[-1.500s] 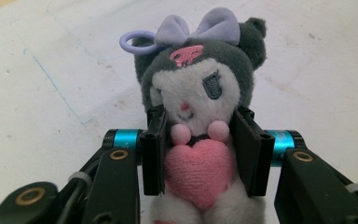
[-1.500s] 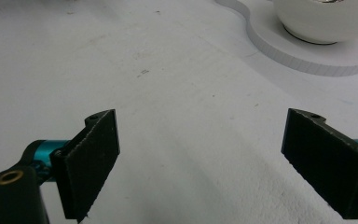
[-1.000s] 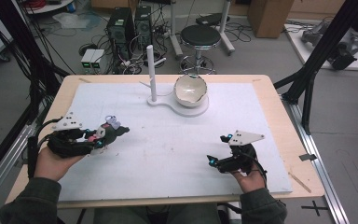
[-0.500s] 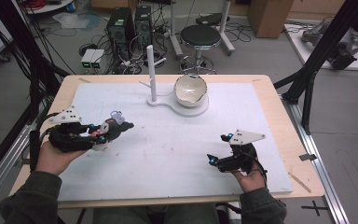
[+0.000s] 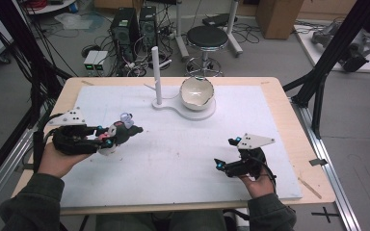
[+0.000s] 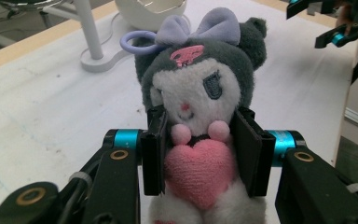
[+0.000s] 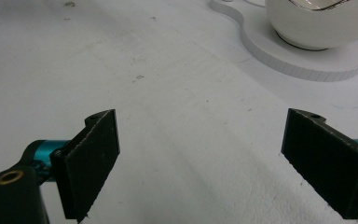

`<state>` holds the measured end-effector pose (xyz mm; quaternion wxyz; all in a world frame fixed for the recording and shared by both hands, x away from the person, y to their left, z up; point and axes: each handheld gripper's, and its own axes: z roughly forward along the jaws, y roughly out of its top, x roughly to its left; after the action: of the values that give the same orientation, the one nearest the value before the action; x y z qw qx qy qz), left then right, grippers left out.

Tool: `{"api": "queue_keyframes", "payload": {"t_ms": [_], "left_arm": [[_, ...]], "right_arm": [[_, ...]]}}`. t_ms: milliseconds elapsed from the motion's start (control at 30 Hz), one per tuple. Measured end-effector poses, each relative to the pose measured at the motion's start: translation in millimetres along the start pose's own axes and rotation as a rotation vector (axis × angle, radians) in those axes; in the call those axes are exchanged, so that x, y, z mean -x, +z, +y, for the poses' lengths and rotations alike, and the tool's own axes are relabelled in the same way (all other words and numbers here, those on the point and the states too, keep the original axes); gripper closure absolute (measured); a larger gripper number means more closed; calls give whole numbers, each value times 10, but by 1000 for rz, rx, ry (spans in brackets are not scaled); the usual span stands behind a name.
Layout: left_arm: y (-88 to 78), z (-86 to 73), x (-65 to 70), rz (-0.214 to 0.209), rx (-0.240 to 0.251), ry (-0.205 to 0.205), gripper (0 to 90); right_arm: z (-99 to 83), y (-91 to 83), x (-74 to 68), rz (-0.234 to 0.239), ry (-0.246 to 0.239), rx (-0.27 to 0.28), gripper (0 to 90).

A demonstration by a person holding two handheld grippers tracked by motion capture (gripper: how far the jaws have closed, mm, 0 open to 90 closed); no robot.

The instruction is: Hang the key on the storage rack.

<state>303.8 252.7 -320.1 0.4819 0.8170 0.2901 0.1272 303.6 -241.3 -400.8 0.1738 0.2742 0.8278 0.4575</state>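
1. You had the left gripper [image 5: 125, 132] clenched on the plush toy [image 6: 200, 116]: in the left gripper view both black pads pressed its sides at the level of the pink heart, so the grasp looked firm and centred.
2. The toy was carried above the white mat [image 5: 173, 154], near its left edge, with its face turned back toward the gripper and its lilac loop [image 6: 137, 41] pointing away toward the stand.
3. Your right gripper [image 5: 224, 159] rested near the mat's front right corner, well apart from the toy. Its jaws stood wide apart with only bare mat between them, so it held nothing.
4. The white stand [image 5: 183, 108] sat near the middle of the mat's far edge, with an upright peg [image 5: 156, 72] on its left part and a bowl [image 5: 197, 92] on its right part.
5. I judged the step in hand to be the carry: the toy was picked up but not yet delivered.
6. If the peg was the goal, the next move called for bringing the loop over its tip, which would need the loop opened up and level; the free right gripper could help there.
7. If the bowl was the goal, you only needed to bring the toy over its rim and let go.
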Motion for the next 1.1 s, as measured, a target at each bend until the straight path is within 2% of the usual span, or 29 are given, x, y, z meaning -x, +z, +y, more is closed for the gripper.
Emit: {"api": "queue_keyframes", "payload": {"t_ms": [267,333,667,767,800,833,900,1000,1100], "left_arm": [[5,109,-12,-27,-5,16,589],[21,170,-42,-45,-1,3,589],[112,384,-128,-55,-5,5,589],[175,461,-130,4,-21,16,589],[233,514,-129,30,-51,29,589],[233,514,-129,30,-51,29,589],[303,565,-127,26,-81,41,589],[421,676,-149,61,-110,31,589],[471,726,-176,79,-112,14,587]], "right_arm": [[3,-8,4,1,3,4,103],[5,-9,5,2,6,6,103],[4,-20,21,1,9,14,103],[5,-22,25,-2,13,16,103],[5,-21,25,-2,13,16,103],[5,-21,25,-2,13,16,103],[4,-19,25,0,15,15,103],[5,-20,31,2,15,19,102],[3,-23,38,-1,12,19,103]]}}
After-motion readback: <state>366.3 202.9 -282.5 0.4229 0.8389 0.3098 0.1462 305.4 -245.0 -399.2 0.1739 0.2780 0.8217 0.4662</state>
